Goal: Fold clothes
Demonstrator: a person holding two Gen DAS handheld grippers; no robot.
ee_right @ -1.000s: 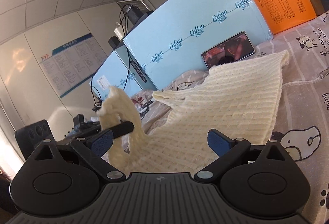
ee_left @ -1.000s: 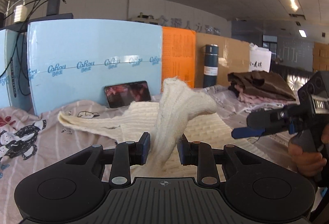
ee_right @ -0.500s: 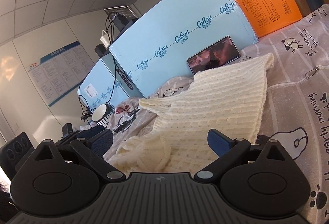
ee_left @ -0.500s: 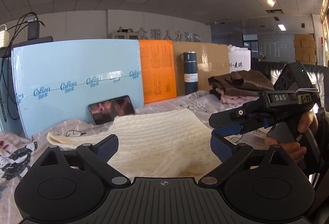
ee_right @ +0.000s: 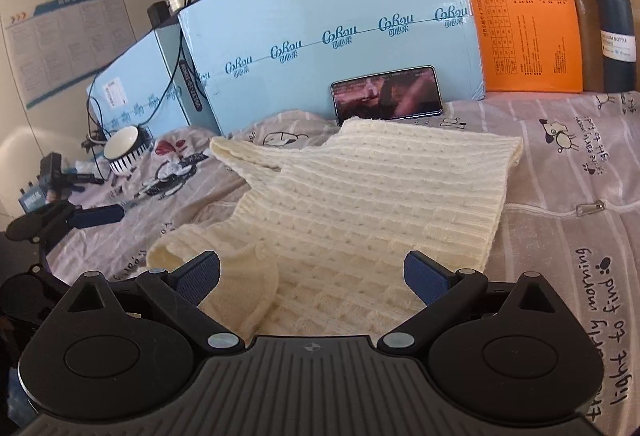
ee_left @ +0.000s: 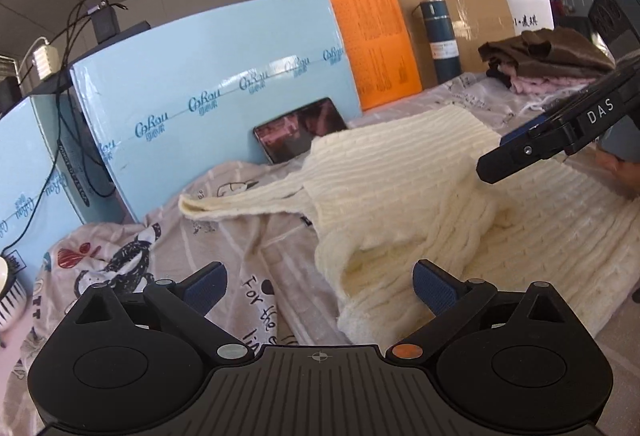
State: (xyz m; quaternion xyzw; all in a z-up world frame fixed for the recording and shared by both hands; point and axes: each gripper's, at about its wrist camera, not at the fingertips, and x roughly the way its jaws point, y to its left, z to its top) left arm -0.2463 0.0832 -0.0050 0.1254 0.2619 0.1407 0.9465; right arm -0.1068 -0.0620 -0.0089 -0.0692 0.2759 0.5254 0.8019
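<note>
Both hand-held grippers stand wide open with nothing between their blue-padded fingers. From its own camera the left gripper (ee_left: 318, 282) hovers low over the printed grey bedsheet (ee_left: 240, 256), at the near edge of the cream cable-knit sweater (ee_left: 440, 196). The right gripper (ee_right: 312, 272) sits over that sweater's lower part, one folded-in sleeve (ee_right: 240, 276) lying just ahead of its left finger.

One sweater lies flat on the sheet, its body spread towards the blue foam board (ee_right: 320, 16); a second sleeve (ee_left: 240, 202) sticks out sideways onto the bare sheet. Its hem and near side are cut off by the gripper bodies in both views, so the full outline cannot be made out.

In the left view, the right gripper shows only as one dark arm marked "DAS" (ee_left: 560, 132) reaching over the sweater; the hand holding it is mostly out of frame. In the right view, the left gripper appears at the far left edge, small and partly cropped.

One black smartphone (ee_right: 386, 92) leans against the blue board, screen lit but its picture blurred. One orange printed sheet (ee_right: 520, 8) stands beside it, then one dark blue vacuum bottle (ee_right: 612, 28). A pile of folded brown and pink clothes (ee_left: 544, 56) rests far right; the number of pieces cannot be counted. One round white device with black stripes (ee_right: 126, 148) sits at the left.
</note>
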